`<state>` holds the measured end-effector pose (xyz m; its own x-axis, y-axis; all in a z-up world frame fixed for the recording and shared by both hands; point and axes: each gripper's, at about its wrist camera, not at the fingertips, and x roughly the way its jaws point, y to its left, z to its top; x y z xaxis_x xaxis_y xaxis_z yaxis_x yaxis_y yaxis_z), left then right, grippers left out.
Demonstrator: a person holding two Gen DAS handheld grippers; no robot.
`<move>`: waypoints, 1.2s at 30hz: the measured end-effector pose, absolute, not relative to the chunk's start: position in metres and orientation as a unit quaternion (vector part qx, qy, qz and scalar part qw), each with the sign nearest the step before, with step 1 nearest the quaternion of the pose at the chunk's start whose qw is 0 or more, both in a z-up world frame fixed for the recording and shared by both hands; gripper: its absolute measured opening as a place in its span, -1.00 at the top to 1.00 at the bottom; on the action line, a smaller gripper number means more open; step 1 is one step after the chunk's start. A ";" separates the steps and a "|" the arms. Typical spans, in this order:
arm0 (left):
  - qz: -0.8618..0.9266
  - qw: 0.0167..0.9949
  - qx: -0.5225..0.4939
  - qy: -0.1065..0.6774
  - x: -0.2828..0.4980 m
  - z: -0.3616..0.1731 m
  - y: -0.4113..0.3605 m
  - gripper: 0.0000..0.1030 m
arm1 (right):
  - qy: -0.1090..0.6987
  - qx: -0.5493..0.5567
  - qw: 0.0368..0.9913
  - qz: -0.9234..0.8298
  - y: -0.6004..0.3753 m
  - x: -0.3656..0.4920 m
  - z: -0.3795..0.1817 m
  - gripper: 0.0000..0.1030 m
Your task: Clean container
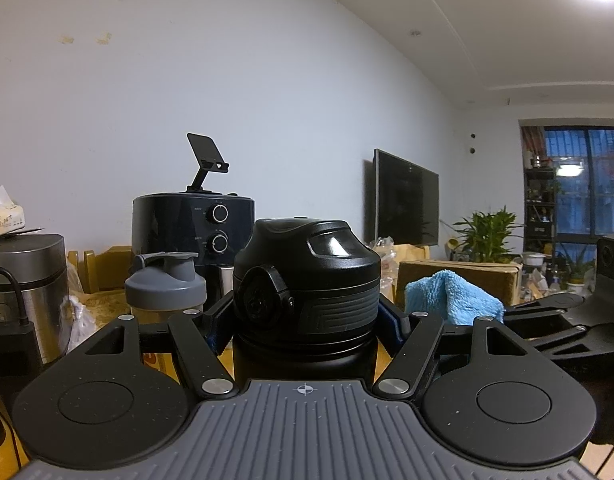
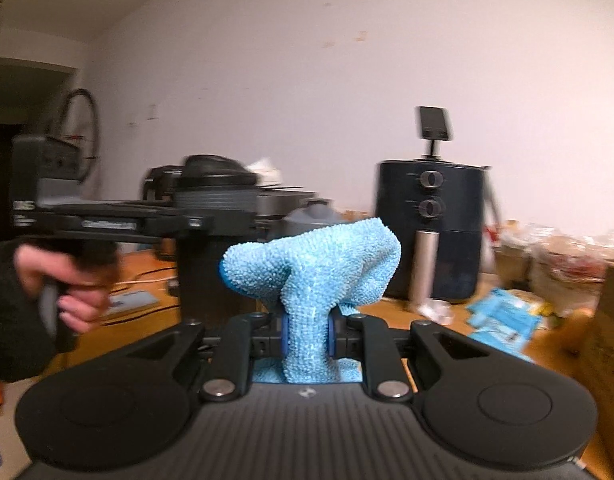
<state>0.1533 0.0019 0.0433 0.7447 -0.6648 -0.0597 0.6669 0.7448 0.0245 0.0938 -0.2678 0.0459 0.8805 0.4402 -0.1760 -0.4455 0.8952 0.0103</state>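
A black bottle (image 1: 307, 312) with a domed flip lid stands upright between the fingers of my left gripper (image 1: 307, 322), which is shut on its neck just below the lid. In the right wrist view my right gripper (image 2: 307, 338) is shut on a light blue microfibre cloth (image 2: 319, 268) that bunches up above the pads. The same cloth (image 1: 451, 296) shows to the right of the bottle in the left wrist view, apart from it. The black bottle (image 2: 211, 240) and left gripper (image 2: 107, 216), held by a hand (image 2: 63, 288), appear blurred at the left of the right wrist view.
A dark air fryer (image 1: 193, 232) with a phone stand on top sits behind, a grey shaker bottle (image 1: 165, 292) in front of it. A steel appliance (image 1: 27, 280) stands at left. Cardboard boxes (image 1: 459, 276), a plant (image 1: 487, 236) and blue packets (image 2: 503, 316) crowd the wooden table.
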 end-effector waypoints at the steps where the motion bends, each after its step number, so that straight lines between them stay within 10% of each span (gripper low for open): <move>1: -0.356 0.934 0.022 0.023 0.153 0.043 0.002 -0.31 | 0.087 -0.015 0.972 0.217 -0.269 0.094 0.045 0.75; 11: -0.341 0.940 0.017 0.010 0.148 0.042 0.001 -0.35 | 0.079 -0.029 0.988 0.129 -0.275 0.095 0.038 0.73; 14: -0.318 0.948 0.011 -0.004 0.144 0.042 0.000 -0.84 | 0.081 -0.024 0.988 0.128 -0.277 0.095 0.037 0.73; 36: -0.124 0.992 0.008 -0.003 0.114 0.055 -0.055 -0.84 | 0.092 0.000 0.991 0.099 -0.284 0.102 0.028 0.72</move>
<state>0.1137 -0.0553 0.0553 0.9693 -0.2458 0.0042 0.2457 0.9692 0.0169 0.1024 -0.2843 0.0282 0.9634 0.1963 -0.1827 -0.1963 0.9804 0.0186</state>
